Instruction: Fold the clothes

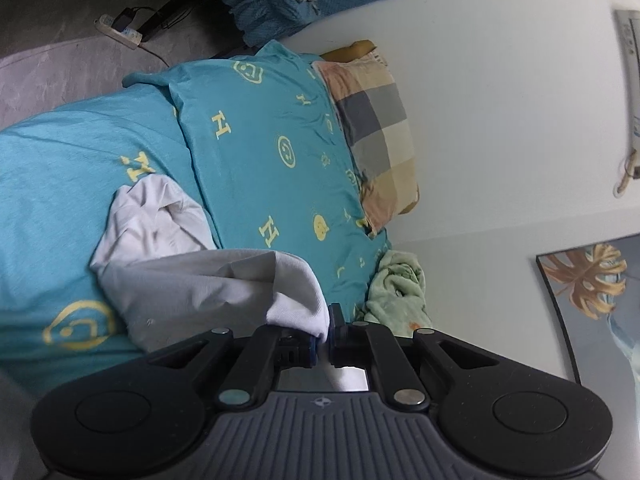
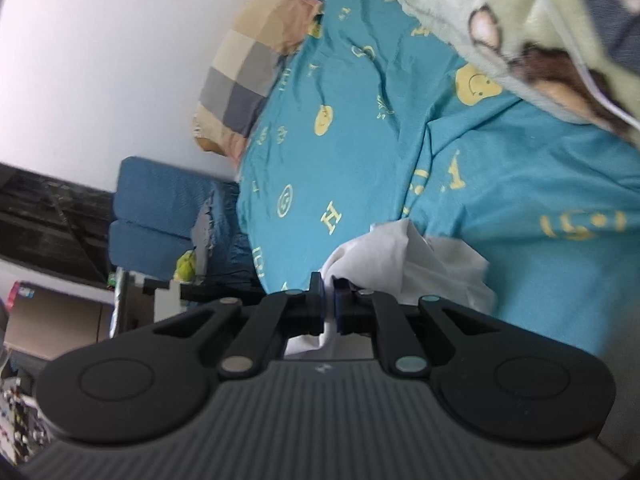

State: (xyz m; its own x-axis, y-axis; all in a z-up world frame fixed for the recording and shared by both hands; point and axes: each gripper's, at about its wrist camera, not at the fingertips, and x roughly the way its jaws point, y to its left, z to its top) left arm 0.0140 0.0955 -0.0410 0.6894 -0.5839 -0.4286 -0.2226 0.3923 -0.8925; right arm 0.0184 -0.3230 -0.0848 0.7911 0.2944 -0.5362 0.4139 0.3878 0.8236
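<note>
A white garment [image 1: 188, 276] lies crumpled over the teal bedspread [image 1: 60, 184] in the left wrist view. My left gripper [image 1: 323, 330] is shut on one edge of that garment, with cloth pinched between the blue pads. In the right wrist view the same white garment [image 2: 404, 268] bunches up just ahead of my right gripper [image 2: 329, 304], which is shut on another edge of it. A strip of white cloth hangs down between its fingers. Both views are tilted sideways.
A teal pillow [image 1: 276, 152] with yellow prints and a checked pillow [image 1: 380, 132] lie by the white wall. A pale green fleece blanket [image 2: 500, 12] is heaped on the bed. A blue chair [image 2: 160, 220], a power strip [image 1: 120, 32] and a framed picture [image 1: 592, 300] stand around.
</note>
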